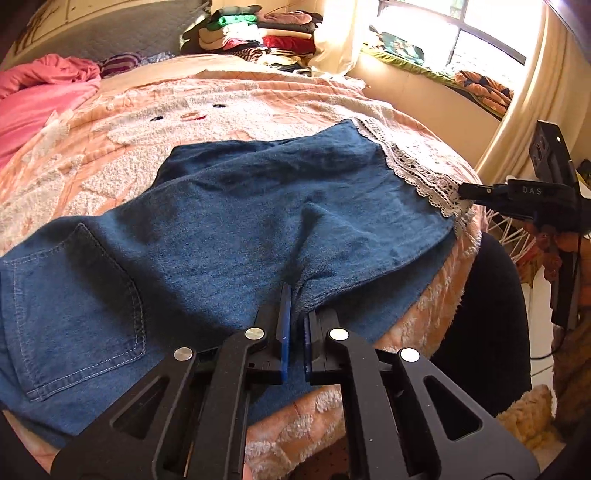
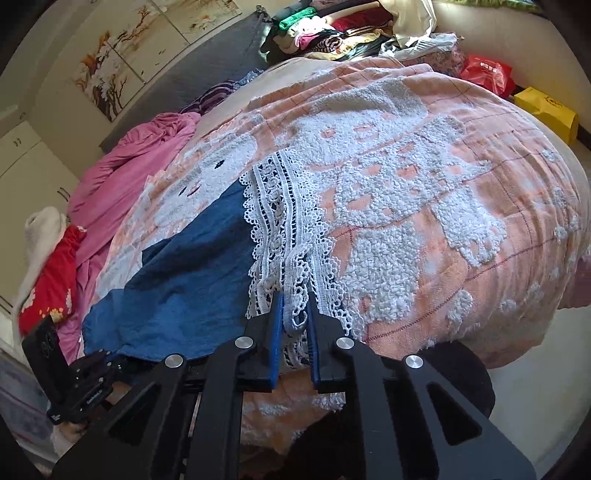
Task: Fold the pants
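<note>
Bedroom, daylight through a window; peach bedspread (image 1: pixel 229 110) with white terry pattern as working surface. Spread flat across its near edge: blue denim pants (image 1: pixel 207 229), back pocket to the left, white lace hem (image 1: pixel 413 162) to the right, so long axis parallel to that edge. Nearest the edge, left gripper (image 1: pixel 293 295) pinched almost fully together on a puckered ridge of denim at about mid-length of the pants. Farther right along the same edge, right gripper (image 2: pixel 295 306) clamped on the lace hem (image 2: pixel 284 229), a loop of lace bunched between the blue pads (image 2: pixel 275 332). Pants thus held at two points, cloth running away from both toward mid-bed. Probable next step: hem end carried left over the pocket end, right gripper better placed for that sweep, left serving as anchor near the fold line. Beyond the pants, pink quilt (image 1: pixel 40 92) left; farthest back, stacked folded clothes (image 1: pixel 258 33).
</note>
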Action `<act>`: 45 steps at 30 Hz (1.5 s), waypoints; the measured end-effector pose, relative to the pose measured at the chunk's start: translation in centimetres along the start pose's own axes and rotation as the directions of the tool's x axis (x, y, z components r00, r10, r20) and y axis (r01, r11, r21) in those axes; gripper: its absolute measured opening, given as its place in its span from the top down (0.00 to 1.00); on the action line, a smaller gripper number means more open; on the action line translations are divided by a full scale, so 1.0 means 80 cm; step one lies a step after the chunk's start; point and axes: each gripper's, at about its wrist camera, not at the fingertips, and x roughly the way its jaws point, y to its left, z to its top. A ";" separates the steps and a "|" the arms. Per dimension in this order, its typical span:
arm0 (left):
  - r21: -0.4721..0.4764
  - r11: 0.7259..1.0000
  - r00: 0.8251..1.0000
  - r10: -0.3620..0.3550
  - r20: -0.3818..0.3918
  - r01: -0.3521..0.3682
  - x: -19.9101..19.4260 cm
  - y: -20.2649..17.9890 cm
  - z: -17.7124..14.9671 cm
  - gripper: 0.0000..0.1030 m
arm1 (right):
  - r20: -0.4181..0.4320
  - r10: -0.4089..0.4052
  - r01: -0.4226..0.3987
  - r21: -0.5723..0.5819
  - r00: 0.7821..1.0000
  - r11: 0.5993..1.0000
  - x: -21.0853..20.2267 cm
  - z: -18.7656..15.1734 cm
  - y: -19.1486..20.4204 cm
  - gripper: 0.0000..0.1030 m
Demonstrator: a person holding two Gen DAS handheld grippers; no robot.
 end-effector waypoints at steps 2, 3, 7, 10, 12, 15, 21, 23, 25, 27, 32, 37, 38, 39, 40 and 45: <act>0.006 1.000 1.000 -0.009 0.009 0.009 -0.010 -0.003 -0.002 0.99 | 0.006 -0.015 0.015 -0.022 1.000 1.000 -0.005 -0.001 0.001 0.89; 0.011 1.000 1.000 -0.010 0.007 0.010 -0.013 -0.004 -0.002 0.99 | 0.004 -0.021 0.021 -0.026 1.000 0.999 -0.006 -0.001 0.000 0.89; 0.034 0.999 1.000 0.001 -0.021 -0.001 -0.005 -0.010 -0.011 0.99 | -0.020 -0.042 0.042 -0.021 0.999 0.999 0.004 -0.007 -0.010 0.89; 0.043 0.999 0.998 0.015 -0.055 -0.012 0.008 -0.012 -0.019 0.99 | -0.029 -0.066 0.065 -0.034 0.997 0.997 0.011 -0.013 -0.015 0.89; 0.043 0.999 0.998 0.020 -0.060 -0.017 0.011 -0.013 -0.023 0.99 | -0.026 -0.073 0.072 -0.035 0.997 0.997 0.011 -0.015 -0.016 0.89; 0.031 0.999 0.998 0.021 -0.066 -0.019 0.016 -0.010 -0.024 0.98 | -0.011 -0.113 0.112 -0.052 0.994 0.992 0.005 -0.015 -0.010 0.66; 0.029 0.999 0.998 0.026 -0.061 -0.024 0.017 -0.011 -0.027 0.98 | 0.110 -0.165 0.180 -0.153 0.980 0.972 -0.039 -0.009 0.030 0.58; 0.026 0.999 0.998 0.025 -0.062 -0.024 0.018 -0.011 -0.027 0.96 | 0.087 -0.098 0.115 -0.211 0.991 0.971 -0.031 -0.011 0.054 0.58; 0.019 1.000 0.998 0.022 -0.061 -0.021 0.018 -0.011 -0.027 0.96 | 0.048 -0.060 0.071 -0.262 0.997 0.962 -0.012 -0.016 0.076 0.58; 0.014 1.000 0.998 0.022 -0.062 -0.021 0.016 -0.010 -0.028 0.92 | -0.011 -0.057 0.051 -0.301 0.998 0.952 0.015 -0.024 0.090 0.58; -0.026 0.999 0.996 -0.033 -0.084 0.031 0.005 -0.005 -0.036 0.78 | -0.117 -0.158 0.114 -0.321 0.980 0.940 0.075 -0.043 0.078 0.56; -0.110 0.992 0.997 -0.065 -0.030 0.061 -0.035 0.014 -0.034 0.64 | -0.105 -0.151 0.106 -0.351 0.983 0.930 0.066 -0.043 0.087 0.50; -0.125 0.991 0.999 -0.054 -0.008 0.052 -0.046 0.021 -0.033 0.64 | -0.095 -0.141 0.099 -0.349 0.985 0.932 0.060 -0.042 0.089 0.49; -0.147 0.989 1.000 -0.027 0.014 0.029 -0.059 0.030 -0.032 0.63 | -0.082 -0.123 0.088 -0.343 0.989 0.935 0.053 -0.041 0.090 0.47; -0.164 0.986 1.000 0.000 0.030 0.005 -0.069 0.038 -0.032 0.62 | -0.075 -0.106 0.076 -0.335 0.992 0.939 0.048 -0.040 0.091 0.46; -0.322 0.926 0.971 0.229 0.068 -0.196 -0.120 0.106 -0.042 0.44 | -0.067 -0.042 0.018 -0.331 0.997 0.943 0.037 -0.037 0.103 0.45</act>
